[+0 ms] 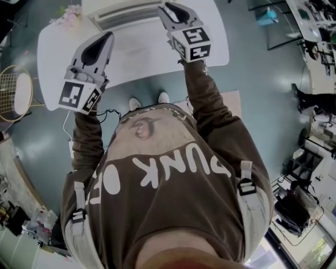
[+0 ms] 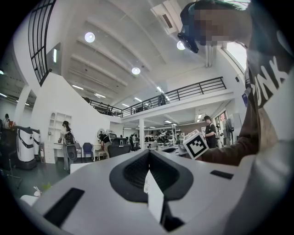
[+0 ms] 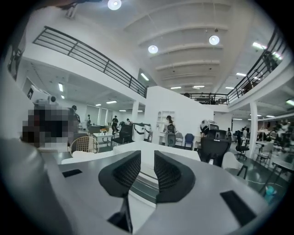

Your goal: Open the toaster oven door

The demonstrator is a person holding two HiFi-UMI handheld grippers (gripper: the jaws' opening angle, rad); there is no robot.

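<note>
The oven point(image 1: 126, 16) sits at the worktop's point(image 1: 212, 31) far edge, just before the right gripper point(image 3: 147, 160), jaws apart and empty, the left gripper's point(image 2: 148, 156) jaws closed on nothing; its stiff, hinged door probably wants a firm pinch on the handle.

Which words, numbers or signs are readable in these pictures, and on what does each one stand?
"UNK": white letters on the person's brown shirt; the letter before it looks like P.
"OF", perhaps: same shirt, near the strap; the rest is hidden.
Marker cubes: only black-and-white patterns, no words.
Anything in the hall behind: too small to read.
</note>
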